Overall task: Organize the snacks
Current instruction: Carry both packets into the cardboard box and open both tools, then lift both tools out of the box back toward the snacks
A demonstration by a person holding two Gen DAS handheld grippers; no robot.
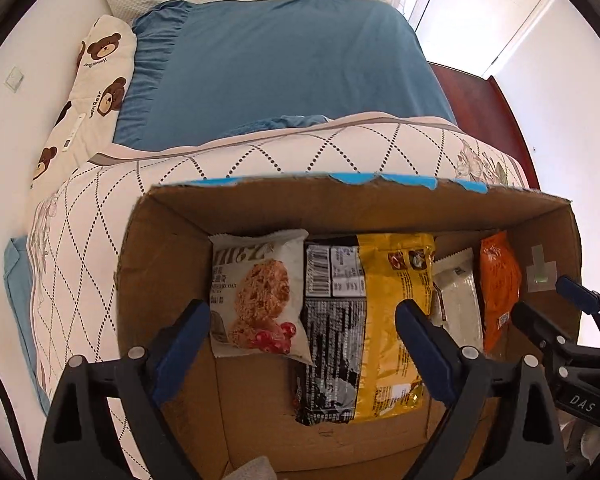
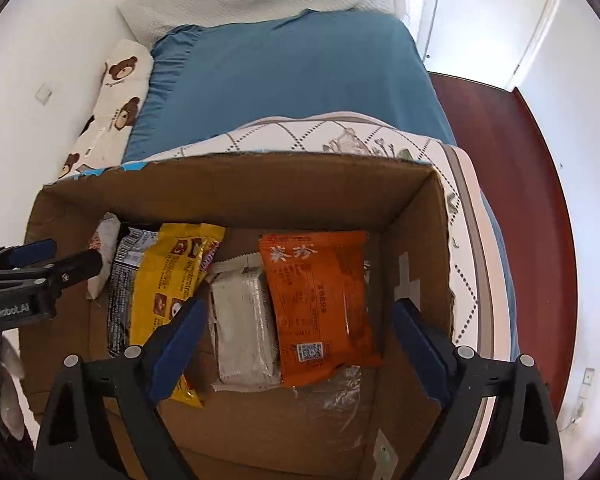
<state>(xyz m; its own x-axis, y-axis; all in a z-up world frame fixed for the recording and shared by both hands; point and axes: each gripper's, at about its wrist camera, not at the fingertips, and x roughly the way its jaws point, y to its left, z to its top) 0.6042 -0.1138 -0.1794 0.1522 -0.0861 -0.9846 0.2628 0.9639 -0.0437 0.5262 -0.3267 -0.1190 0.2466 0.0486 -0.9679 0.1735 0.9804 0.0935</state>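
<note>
An open cardboard box point(image 1: 340, 208) stands on a bed and holds a row of snack packets lying flat. From left to right they are a white oat-cookie packet point(image 1: 259, 296), a black packet point(image 1: 334, 344), a yellow packet point(image 1: 396, 320), a silvery white packet point(image 2: 241, 328) and an orange packet point(image 2: 320, 304). My left gripper point(image 1: 302, 320) hangs open over the cookie, black and yellow packets, with nothing pressed between its pads. My right gripper point(image 2: 300, 312) hangs open over the white and orange packets, also gripping nothing. Each gripper shows at the edge of the other's view: the right gripper point(image 1: 546, 298) and the left gripper point(image 2: 71, 252).
The box rests on a white quilt with a dotted diamond pattern point(image 1: 259, 160), laid over a blue sheet point(image 1: 279, 64). A bear-print pillow point(image 1: 99, 80) lies along the white wall at left. Dark red floor point(image 2: 512, 152) and a white door point(image 2: 480, 20) are at right.
</note>
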